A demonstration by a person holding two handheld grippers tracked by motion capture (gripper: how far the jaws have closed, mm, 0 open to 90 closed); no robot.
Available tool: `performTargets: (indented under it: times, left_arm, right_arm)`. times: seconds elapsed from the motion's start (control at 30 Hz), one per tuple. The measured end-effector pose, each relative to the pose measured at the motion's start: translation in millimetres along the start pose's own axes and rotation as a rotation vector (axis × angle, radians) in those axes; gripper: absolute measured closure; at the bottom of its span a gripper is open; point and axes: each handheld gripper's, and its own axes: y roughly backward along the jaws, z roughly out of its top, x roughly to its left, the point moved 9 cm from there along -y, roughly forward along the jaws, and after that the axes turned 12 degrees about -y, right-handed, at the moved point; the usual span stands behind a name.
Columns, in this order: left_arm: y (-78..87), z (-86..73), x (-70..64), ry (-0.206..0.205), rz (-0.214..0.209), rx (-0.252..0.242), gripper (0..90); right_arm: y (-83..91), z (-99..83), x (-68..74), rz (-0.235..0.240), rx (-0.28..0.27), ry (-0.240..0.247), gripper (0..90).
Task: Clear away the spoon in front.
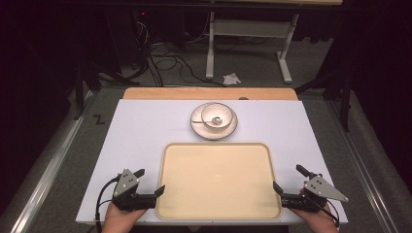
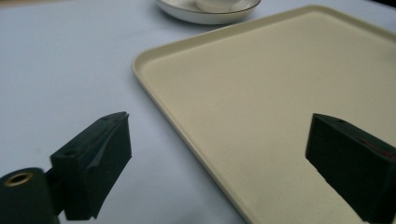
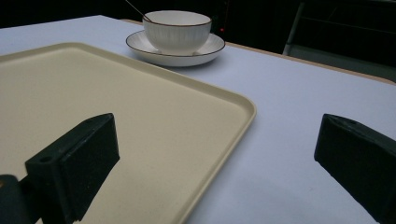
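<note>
the left gripper (image 1: 148, 181) and right gripper (image 1: 286, 178) both stood wide, holding nothing, each straddling a near corner of the cream tray (image 1: 218, 182), not touching it. the tray lay at the near edge of the white table (image 1: 141, 131); beyond it, toward the far edge, a bowl (image 1: 216, 115) sat on a saucer (image 1: 199, 127).

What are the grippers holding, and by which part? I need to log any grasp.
Nothing. The left gripper and right gripper stand open, each straddling a side edge of the tray.
</note>
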Motion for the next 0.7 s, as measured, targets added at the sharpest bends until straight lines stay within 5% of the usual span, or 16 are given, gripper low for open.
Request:
performTargets:
  times: [0.07, 0.2, 0.7]
  left_arm:
    - [-3.1, -1.2, 2.2, 0.041, -0.012, 0.002, 4.4]
    - [-1.9, 3.3, 0.7, -0.013, 0.000, -0.008, 4.9]
    - [0.9, 1.8, 6.3, 0.017, 0.022, -0.013, 6.9]
  right_arm:
    - [-1.4, 0.6, 2.7, 0.003, 0.001, 0.003, 0.6]
    - [-2.2, -2.1, 5.4, 0.009, 0.012, 0.014, 0.6]
    - [0.9, -1.6, -1.8, 0.009, 0.003, 0.000, 0.6]
